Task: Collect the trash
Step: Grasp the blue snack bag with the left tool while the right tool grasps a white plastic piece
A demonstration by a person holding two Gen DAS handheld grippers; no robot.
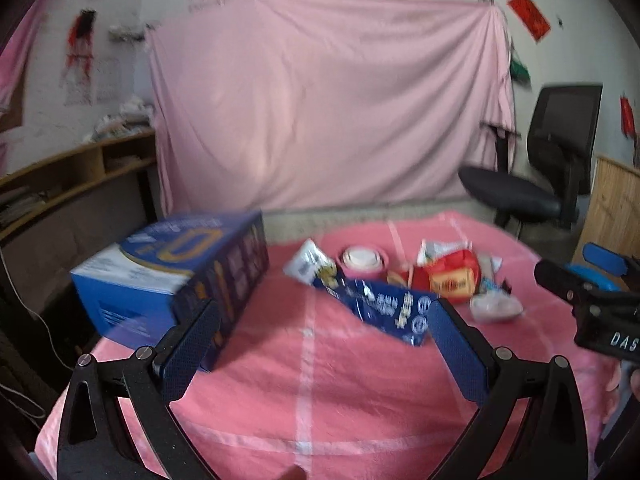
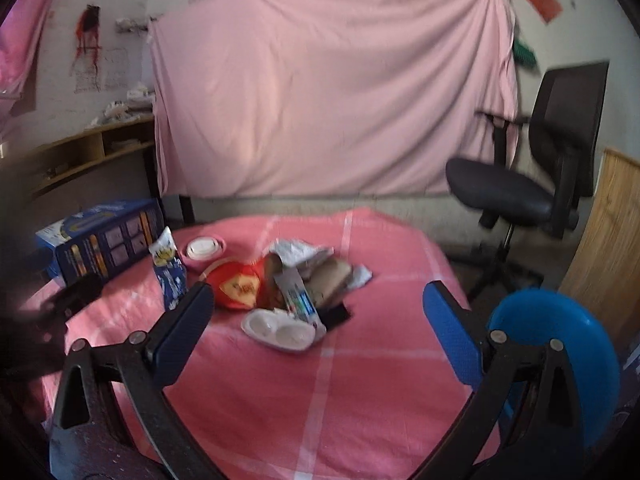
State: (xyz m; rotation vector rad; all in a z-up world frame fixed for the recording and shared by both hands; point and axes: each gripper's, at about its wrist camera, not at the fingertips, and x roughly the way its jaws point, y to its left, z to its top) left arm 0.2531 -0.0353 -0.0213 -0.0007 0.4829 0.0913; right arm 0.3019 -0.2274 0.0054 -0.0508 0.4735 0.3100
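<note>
A pile of trash lies on the pink checked tablecloth point(image 2: 360, 360): a red packet point(image 2: 238, 284), a white plastic tray point(image 2: 280, 330), a striped carton point(image 2: 300, 300), brown paper point(image 2: 330, 276) and a blue wrapper point(image 2: 173, 280). In the left wrist view the blue wrapper point(image 1: 380, 308) lies nearest, with the red packet point(image 1: 452, 276) behind it. My left gripper point(image 1: 324, 306) is open and empty, just short of the blue wrapper. Nothing sits between the fingers of my right gripper point(image 2: 320, 292), which is open before the pile and also shows as the right gripper point(image 1: 592, 284) at the edge.
A large blue box point(image 1: 172, 276) sits on the table's left side. A pink and white round container point(image 1: 362, 260) stands behind the pile. A blue round tub point(image 2: 560, 340) is low on the right. A black office chair point(image 2: 532, 184) and wooden shelves point(image 1: 72, 176) stand beyond the table.
</note>
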